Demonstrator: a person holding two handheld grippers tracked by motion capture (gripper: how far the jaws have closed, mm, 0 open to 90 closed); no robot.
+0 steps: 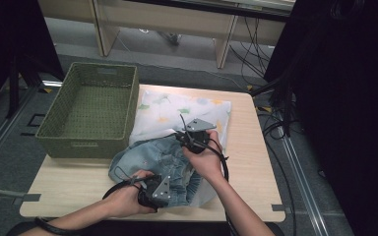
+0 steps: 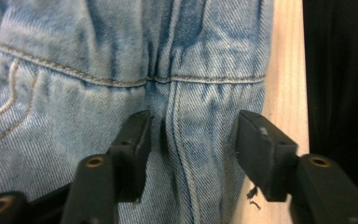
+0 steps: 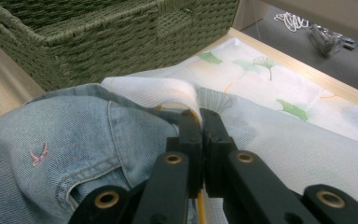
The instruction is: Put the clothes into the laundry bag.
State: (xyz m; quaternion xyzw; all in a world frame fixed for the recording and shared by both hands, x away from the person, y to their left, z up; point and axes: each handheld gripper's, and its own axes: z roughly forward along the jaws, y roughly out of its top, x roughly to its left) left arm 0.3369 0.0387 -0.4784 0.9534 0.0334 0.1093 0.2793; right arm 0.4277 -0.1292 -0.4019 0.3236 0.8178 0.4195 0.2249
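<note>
My right gripper pinches the white leaf-print cloth mid-frame; my left gripper gapes over the denim garment.

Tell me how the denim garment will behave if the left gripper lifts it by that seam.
The denim garment already lies gathered and creased, so it will probably sag and drape, not hold shape. Thick seams suggest some weight for its size. The left gripper straddles a raised seam, so a slip looks unlikely.

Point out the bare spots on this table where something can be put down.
Bare wood lies on the table right of the printed cloth, and along the near-left edge in front of the basket. The basket is empty. The centre is crowded by denim shorts and both grippers.
</note>
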